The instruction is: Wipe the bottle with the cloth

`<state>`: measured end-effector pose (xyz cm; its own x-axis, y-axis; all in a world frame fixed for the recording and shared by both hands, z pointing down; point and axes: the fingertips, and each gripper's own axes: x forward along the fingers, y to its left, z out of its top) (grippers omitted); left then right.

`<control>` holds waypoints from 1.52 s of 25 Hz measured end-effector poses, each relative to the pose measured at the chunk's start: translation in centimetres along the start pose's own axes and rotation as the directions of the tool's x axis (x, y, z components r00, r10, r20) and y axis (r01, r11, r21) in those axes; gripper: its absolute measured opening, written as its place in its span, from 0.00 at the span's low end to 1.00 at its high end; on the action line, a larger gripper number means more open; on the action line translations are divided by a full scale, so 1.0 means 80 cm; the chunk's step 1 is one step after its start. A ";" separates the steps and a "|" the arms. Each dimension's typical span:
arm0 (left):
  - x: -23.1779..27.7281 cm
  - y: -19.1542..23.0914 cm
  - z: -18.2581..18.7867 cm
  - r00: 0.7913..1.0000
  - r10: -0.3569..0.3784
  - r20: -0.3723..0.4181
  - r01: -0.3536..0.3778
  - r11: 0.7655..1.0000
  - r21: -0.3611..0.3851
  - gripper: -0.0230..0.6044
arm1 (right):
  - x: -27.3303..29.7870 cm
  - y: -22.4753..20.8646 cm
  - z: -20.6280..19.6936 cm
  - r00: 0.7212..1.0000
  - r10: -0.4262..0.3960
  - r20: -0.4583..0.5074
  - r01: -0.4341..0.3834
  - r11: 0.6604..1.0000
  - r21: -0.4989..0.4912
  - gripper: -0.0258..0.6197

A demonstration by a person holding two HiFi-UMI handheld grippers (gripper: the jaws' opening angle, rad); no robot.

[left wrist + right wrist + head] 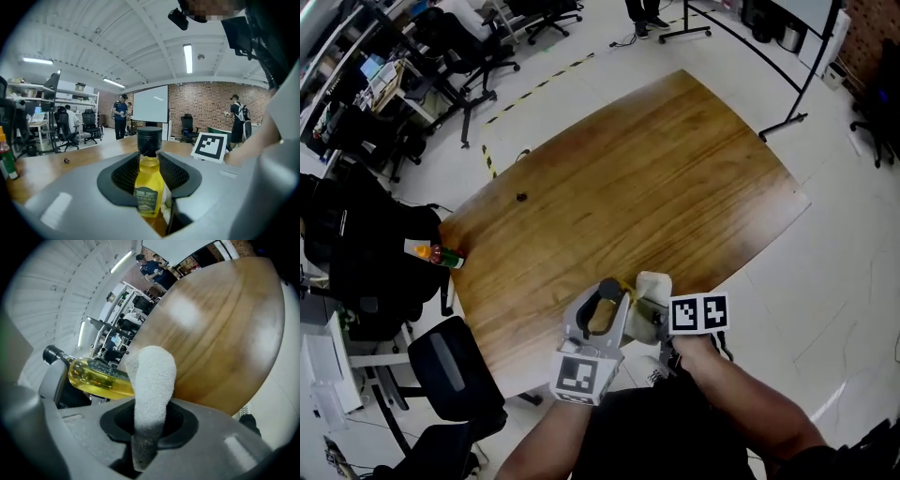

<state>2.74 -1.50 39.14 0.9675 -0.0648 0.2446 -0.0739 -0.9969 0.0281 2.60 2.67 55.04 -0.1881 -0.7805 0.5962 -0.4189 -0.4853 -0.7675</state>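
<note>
Wood table (pixel 656 178), open office. At its near edge, left gripper (pixel 604 309) clamps the yellow bottle (pixel 149 180) by its body, cap clear, presenting the sides. Right gripper (pixel 149 423) pinches the cloth (pixel 151 376), free fold by the bottle's base, likely for rubbing. Beyond: office chairs (pixel 478 47).

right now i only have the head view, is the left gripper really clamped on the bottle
observer: Yes. In the left gripper view, the left gripper has its jaws closed on the bottle, with the black cap pointing away from the camera.
operator: and the cloth
observer: The right gripper has the cloth pinched between its jaws, a folded white end sticking out.
operator: is it on the bottle yet
observer: In the right gripper view the cloth overlaps the bottle's yellow body, but I can't confirm contact.
</note>
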 end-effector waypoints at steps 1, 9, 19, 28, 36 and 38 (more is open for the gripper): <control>0.001 -0.002 0.002 1.000 -0.003 0.002 0.003 1.000 0.005 0.27 | -0.010 0.001 0.005 1.000 0.003 -0.006 -0.003 1.000 -0.016 0.15; 0.009 -0.041 0.019 0.998 -0.054 -0.033 0.057 0.995 0.079 0.26 | -0.114 0.069 0.167 0.965 0.244 -0.097 -0.262 0.874 -0.410 0.15; 0.008 -0.037 0.024 0.992 -0.120 0.028 0.120 0.993 0.017 0.26 | 0.030 0.208 0.168 0.665 0.431 -0.610 -0.634 0.758 -0.155 0.15; 0.018 -0.037 0.024 0.994 -0.105 0.011 0.105 0.994 0.038 0.26 | 0.054 0.169 0.076 0.437 0.248 -0.865 -0.687 0.712 -0.143 0.15; 0.014 -0.037 0.021 0.996 -0.084 0.020 0.083 0.995 0.051 0.26 | 0.067 0.130 0.038 0.436 -0.005 -0.900 -0.809 0.436 -0.394 0.15; 0.017 -0.040 0.022 0.995 -0.092 0.024 0.091 0.994 0.056 0.26 | 0.071 0.118 0.033 0.451 -0.085 -0.888 -0.823 0.346 -0.451 0.15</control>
<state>4.69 1.48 37.65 0.9757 0.0263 0.2175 0.0278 -0.9996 -0.0038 -0.05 -7.40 50.58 -0.8383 0.0395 0.5438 -0.3907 0.6522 -0.6496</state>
